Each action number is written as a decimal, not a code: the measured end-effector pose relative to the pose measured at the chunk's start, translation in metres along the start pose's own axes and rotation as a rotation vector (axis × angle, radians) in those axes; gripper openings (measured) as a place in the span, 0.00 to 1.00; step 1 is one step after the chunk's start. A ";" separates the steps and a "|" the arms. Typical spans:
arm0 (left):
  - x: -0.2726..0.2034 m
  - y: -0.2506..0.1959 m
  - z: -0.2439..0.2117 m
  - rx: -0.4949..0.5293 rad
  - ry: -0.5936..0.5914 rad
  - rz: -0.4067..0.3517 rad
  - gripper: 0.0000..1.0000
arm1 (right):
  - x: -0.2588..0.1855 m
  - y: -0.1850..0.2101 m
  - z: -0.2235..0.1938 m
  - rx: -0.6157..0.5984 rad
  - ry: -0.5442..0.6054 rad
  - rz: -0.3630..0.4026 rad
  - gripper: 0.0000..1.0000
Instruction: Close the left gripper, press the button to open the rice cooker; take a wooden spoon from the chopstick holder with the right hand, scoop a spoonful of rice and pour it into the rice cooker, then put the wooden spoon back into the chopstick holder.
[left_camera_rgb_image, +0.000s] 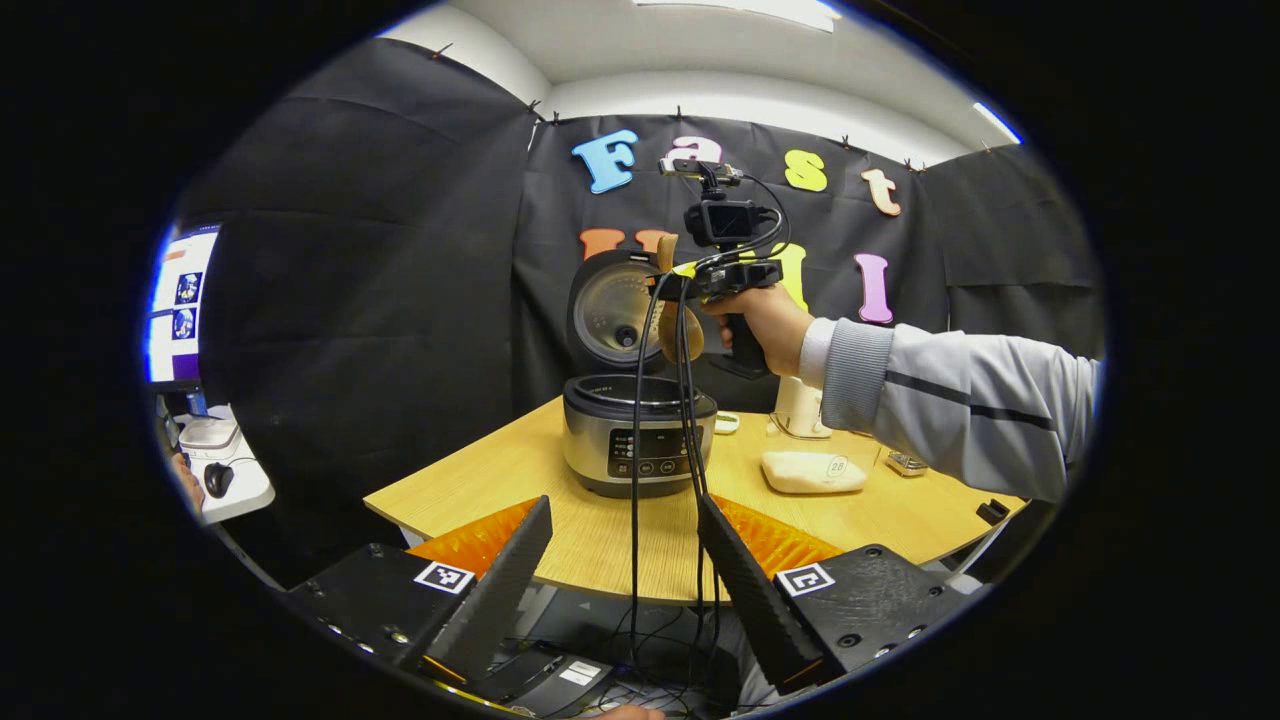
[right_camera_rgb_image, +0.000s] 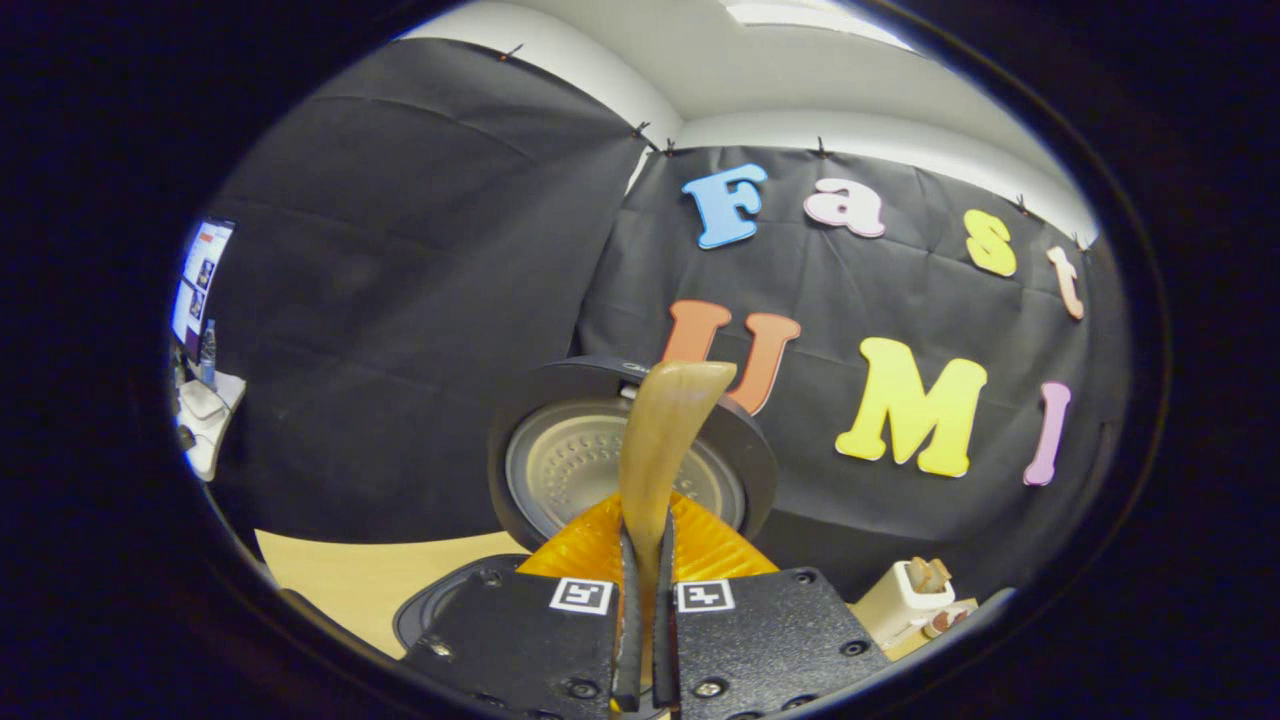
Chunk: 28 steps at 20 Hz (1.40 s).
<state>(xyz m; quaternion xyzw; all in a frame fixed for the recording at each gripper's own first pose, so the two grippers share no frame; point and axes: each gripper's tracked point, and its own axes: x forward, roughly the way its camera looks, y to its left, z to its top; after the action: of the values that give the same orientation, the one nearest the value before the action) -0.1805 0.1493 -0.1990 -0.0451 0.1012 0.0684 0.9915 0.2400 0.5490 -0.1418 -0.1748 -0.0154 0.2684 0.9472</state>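
Observation:
The rice cooker (left_camera_rgb_image: 640, 440) stands on the wooden table (left_camera_rgb_image: 480, 480) with its lid (left_camera_rgb_image: 612, 312) raised upright. A hand holds my right gripper (left_camera_rgb_image: 672, 290) just above the open pot, shut on the wooden spoon (left_camera_rgb_image: 681, 335), which hangs roughly upright over the cooker. In the right gripper view the spoon (right_camera_rgb_image: 663, 440) rises from between the closed fingers (right_camera_rgb_image: 627, 600) of my right gripper (right_camera_rgb_image: 645, 540), in front of the lid (right_camera_rgb_image: 570, 460). My left gripper (left_camera_rgb_image: 625, 560) is open, held back at the table's near edge. The white chopstick holder (left_camera_rgb_image: 800, 405) stands right of the cooker.
Black cables (left_camera_rgb_image: 636, 480) hang from the right gripper down across the cooker's front. A pale flat block (left_camera_rgb_image: 812, 472) and small items (left_camera_rgb_image: 905, 462) lie on the table's right side. A monitor (left_camera_rgb_image: 180, 310) and a side desk with a mouse (left_camera_rgb_image: 218, 480) are at far left.

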 end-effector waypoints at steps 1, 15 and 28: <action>0.001 -0.002 0.001 0.000 -0.004 -0.008 0.95 | 0.000 -0.007 0.000 0.004 0.000 -0.008 0.10; 0.014 -0.039 0.022 0.009 -0.025 -0.026 0.94 | -0.067 -0.246 -0.017 0.166 -0.008 -0.385 0.11; 0.032 -0.067 0.057 0.063 -0.069 -0.043 0.94 | -0.193 -0.420 -0.065 0.234 -0.012 -0.474 0.11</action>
<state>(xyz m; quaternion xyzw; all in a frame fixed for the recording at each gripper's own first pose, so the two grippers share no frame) -0.1290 0.0933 -0.1450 -0.0137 0.0680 0.0454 0.9966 0.2946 0.0948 -0.0479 -0.0542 -0.0306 0.0403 0.9972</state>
